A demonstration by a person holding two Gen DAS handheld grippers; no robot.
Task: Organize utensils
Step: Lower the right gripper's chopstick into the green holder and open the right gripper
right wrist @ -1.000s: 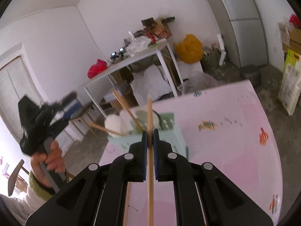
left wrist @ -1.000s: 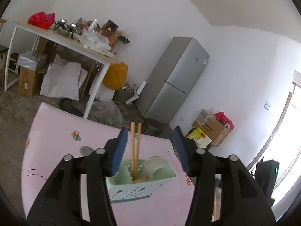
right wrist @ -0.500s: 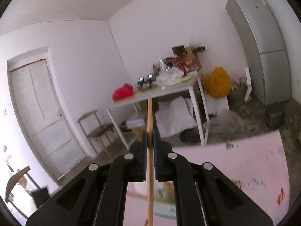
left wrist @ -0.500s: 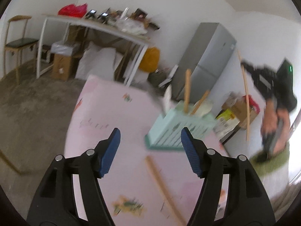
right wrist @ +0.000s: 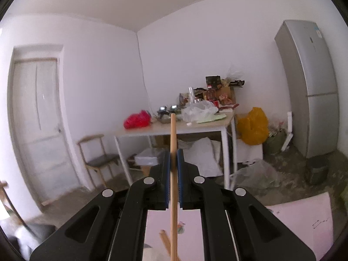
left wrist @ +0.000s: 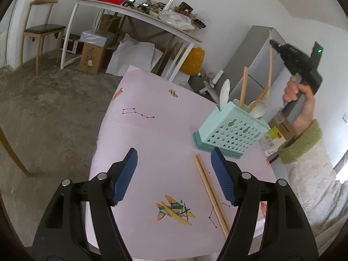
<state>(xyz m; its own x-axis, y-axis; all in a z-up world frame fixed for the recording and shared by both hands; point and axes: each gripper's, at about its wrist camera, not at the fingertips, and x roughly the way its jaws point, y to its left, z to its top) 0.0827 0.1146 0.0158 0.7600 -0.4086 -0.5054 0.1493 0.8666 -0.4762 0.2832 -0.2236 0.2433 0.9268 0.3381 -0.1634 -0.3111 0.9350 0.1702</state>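
Observation:
A mint-green utensil holder (left wrist: pixel 233 133) stands on the pink table (left wrist: pixel 156 134) at the right. It holds a white spoon (left wrist: pixel 224 92), a white ladle and wooden sticks. A pair of wooden chopsticks (left wrist: pixel 209 190) lies flat on the table between my left gripper's fingers. My left gripper (left wrist: pixel 174 175) is open and empty above the table. My right gripper (right wrist: pixel 173 158) is shut on a single wooden chopstick (right wrist: pixel 173 174), held upright. In the left wrist view this gripper (left wrist: pixel 275 43) holds the chopstick (left wrist: pixel 269 65) above the holder.
A white desk (left wrist: pixel 134 19) piled with clutter stands behind, with boxes and bags under it. A wooden chair (left wrist: pixel 41 28) is at the far left, a grey fridge (right wrist: pixel 311 87) at the right. The table's left edge drops to a concrete floor.
My left gripper has pulled back and away from the holder, and a chopstick pair now lies under it. My right gripper has risen and tilted up with its chopstick.

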